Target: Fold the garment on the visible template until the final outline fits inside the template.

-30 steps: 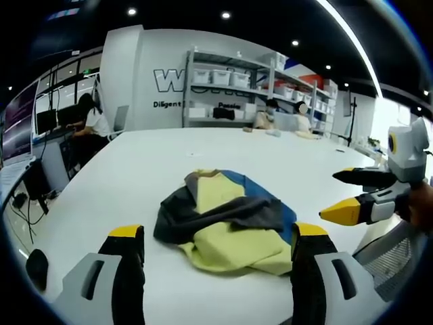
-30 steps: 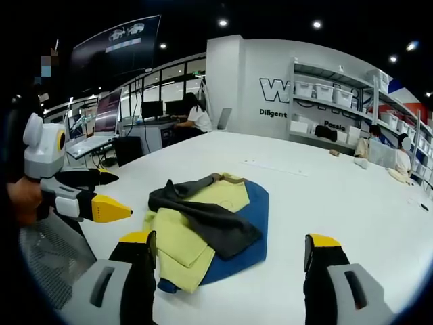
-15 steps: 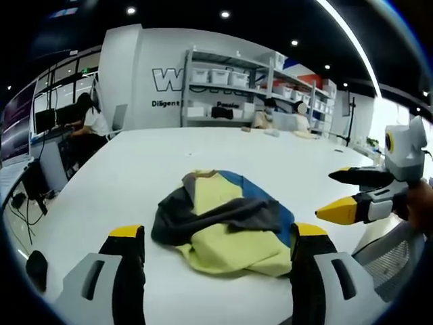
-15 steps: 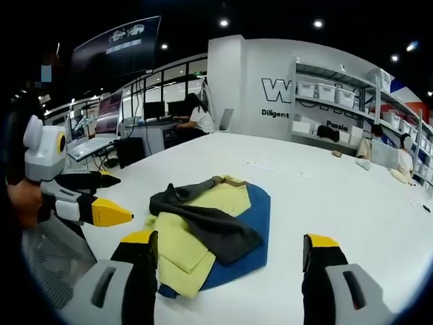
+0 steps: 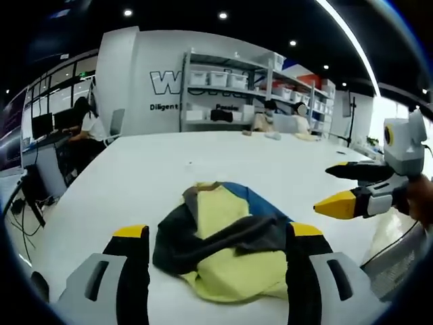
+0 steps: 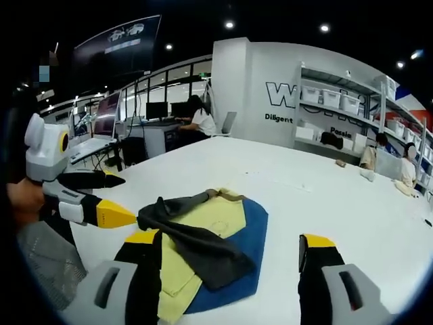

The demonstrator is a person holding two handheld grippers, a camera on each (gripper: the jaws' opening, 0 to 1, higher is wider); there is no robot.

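A crumpled yellow and dark grey garment lies in a heap on a blue template on the white table. My left gripper is open, its jaws either side of the heap's near edge and slightly above it. In the right gripper view it is the left gripper at the left, its lower yellow tip close to the end of the garment's dark sleeve. My right gripper is open too, just short of the garment and the template. The right gripper hangs open beside the heap.
Metal shelves with white bins stand along the back wall. A person sits at desks with monitors beyond the table's far left. More people sit at the table's far end. A hand holds the left gripper.
Both views have moved in closer and lower toward the garment. The left gripper's tip now sits close to the dark sleeve end. The garment itself lies as before.
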